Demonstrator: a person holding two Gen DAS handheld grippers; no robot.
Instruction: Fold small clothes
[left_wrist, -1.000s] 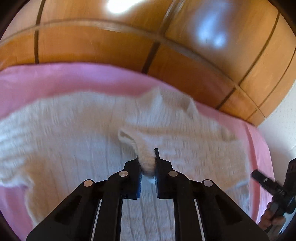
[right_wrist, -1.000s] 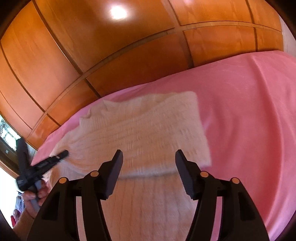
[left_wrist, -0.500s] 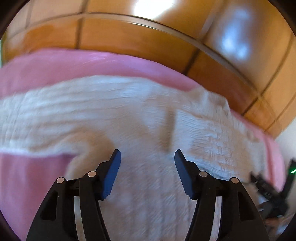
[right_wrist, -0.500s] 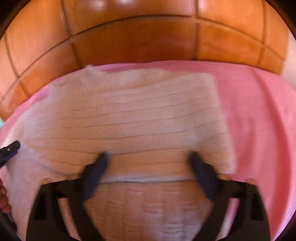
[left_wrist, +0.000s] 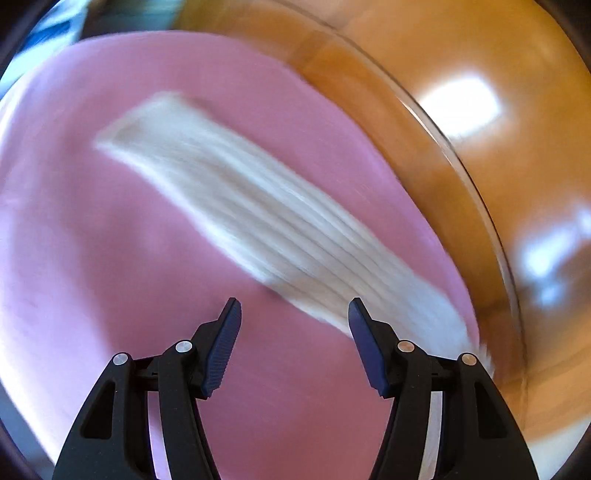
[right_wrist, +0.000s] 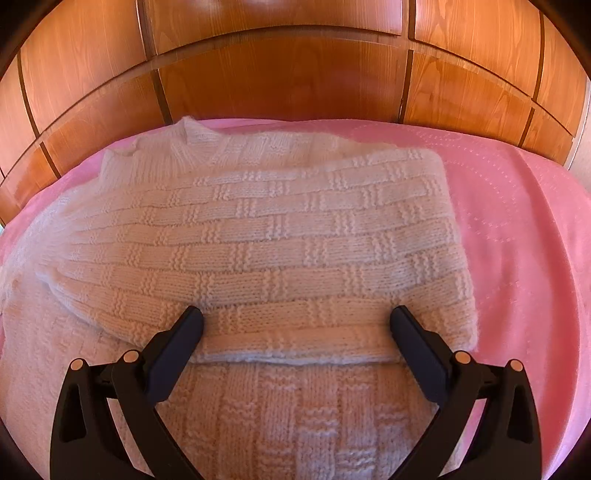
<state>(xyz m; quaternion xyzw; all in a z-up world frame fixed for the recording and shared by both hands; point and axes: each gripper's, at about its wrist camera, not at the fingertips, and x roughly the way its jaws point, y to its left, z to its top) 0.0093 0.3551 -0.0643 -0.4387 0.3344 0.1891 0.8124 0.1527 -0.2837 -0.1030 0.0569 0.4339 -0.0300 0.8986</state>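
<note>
The right tool (right_wrist: 295, 325) hangs released, jaws just spread wide, tips at the folded edge of the white knit sweater (right_wrist: 258, 240), gripping nothing; the left tool (left_wrist: 294, 317), jaws just parted, is empty over the pink bedspread (left_wrist: 110, 258), the sweater's blurred sleeve just beyond. The sweater lies on the bedspread, with wooden panelling (right_wrist: 280, 81) behind

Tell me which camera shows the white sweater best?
The right wrist view: the sweater fills it, sharp enough to see the knit blocks and a folded part on top. The left wrist view shows only a blurred white strip on the pink cover.
</note>
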